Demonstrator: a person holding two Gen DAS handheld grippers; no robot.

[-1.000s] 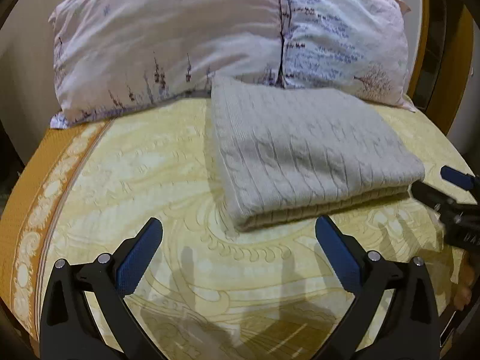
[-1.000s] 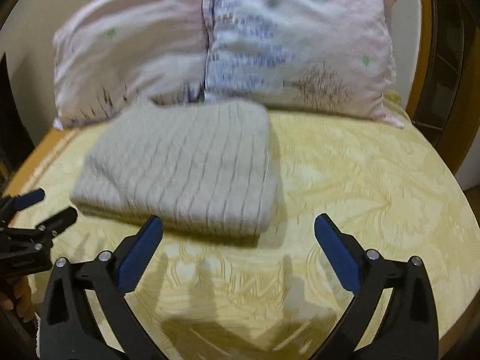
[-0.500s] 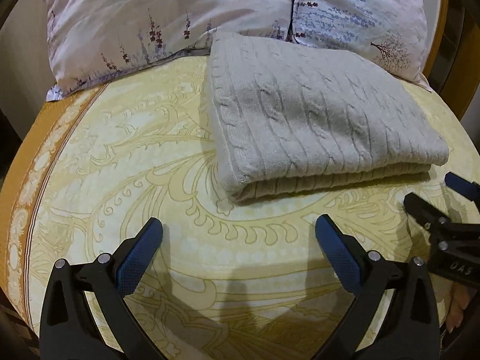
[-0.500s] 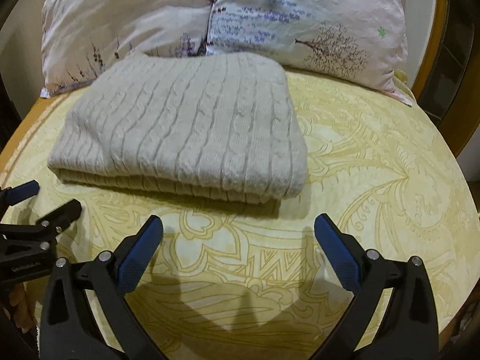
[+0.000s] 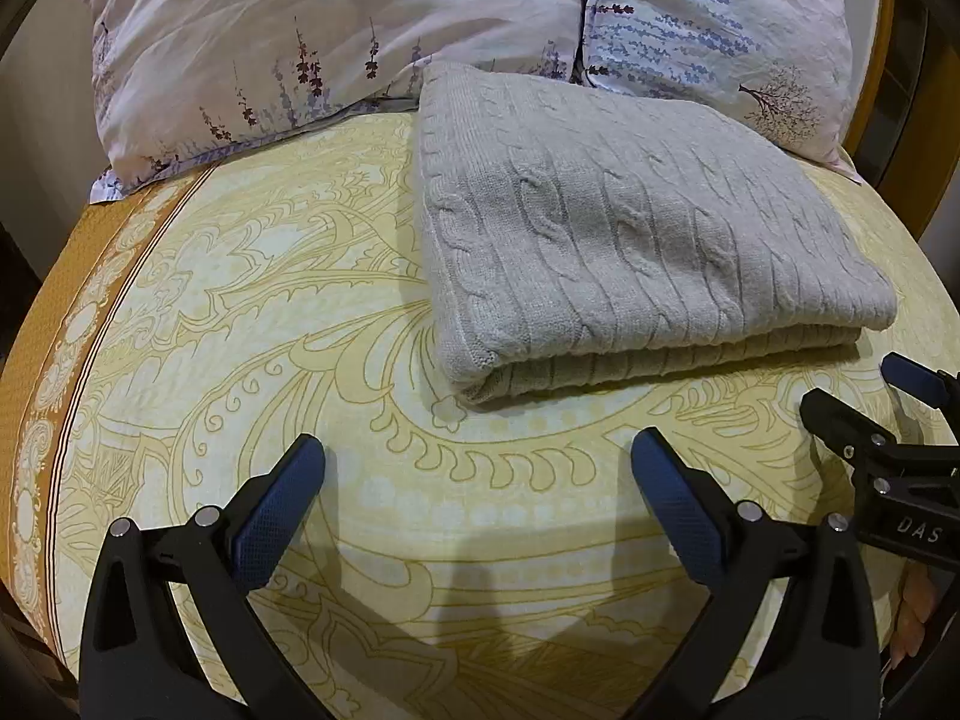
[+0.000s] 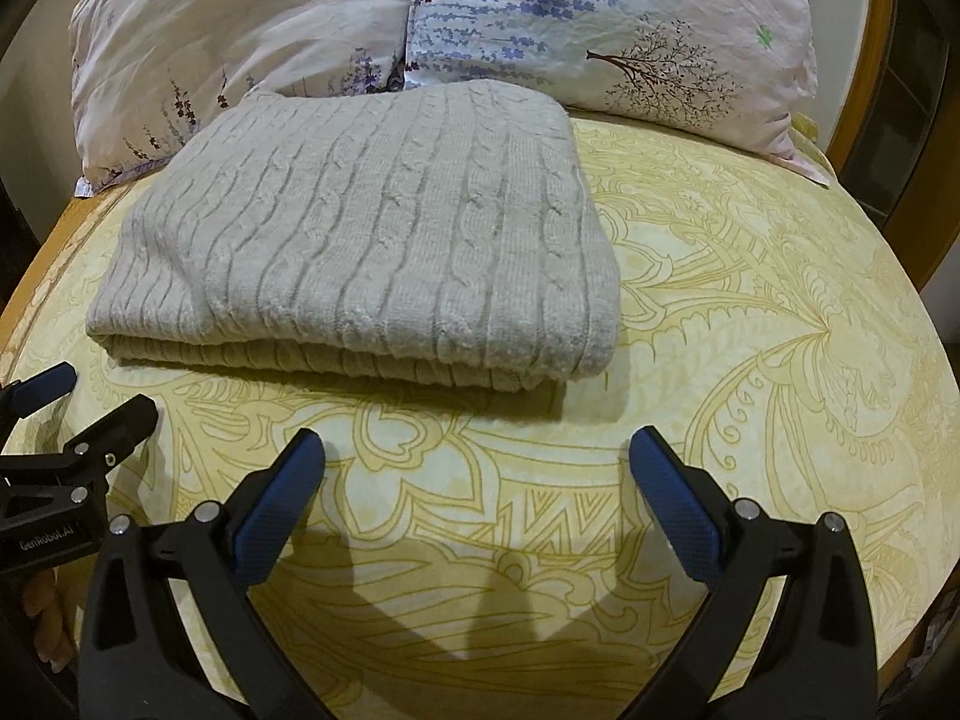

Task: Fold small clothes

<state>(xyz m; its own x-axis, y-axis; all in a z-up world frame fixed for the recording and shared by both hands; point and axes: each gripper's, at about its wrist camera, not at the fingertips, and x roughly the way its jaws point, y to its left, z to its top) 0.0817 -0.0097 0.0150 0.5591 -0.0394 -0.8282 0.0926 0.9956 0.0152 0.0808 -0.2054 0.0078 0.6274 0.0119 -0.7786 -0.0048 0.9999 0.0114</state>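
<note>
A grey cable-knit sweater (image 5: 624, 240) lies folded into a thick rectangle on the yellow patterned bedsheet (image 5: 270, 312); it also shows in the right wrist view (image 6: 372, 246). My left gripper (image 5: 477, 471) is open and empty, just short of the sweater's near left corner. My right gripper (image 6: 477, 471) is open and empty, just short of the sweater's near right corner. The right gripper also shows at the right edge of the left wrist view (image 5: 870, 396), and the left gripper at the left edge of the right wrist view (image 6: 84, 396).
Two floral pillows (image 5: 336, 30) (image 6: 606, 30) lean against the headboard behind the sweater. An orange border (image 5: 54, 312) runs along the bed's left edge. A wooden bed frame (image 6: 864, 60) stands at the far right.
Both grippers have moved forward and tipped down toward the sweater, which now looks larger and nearer. Both stay open and the sweater has not moved.
</note>
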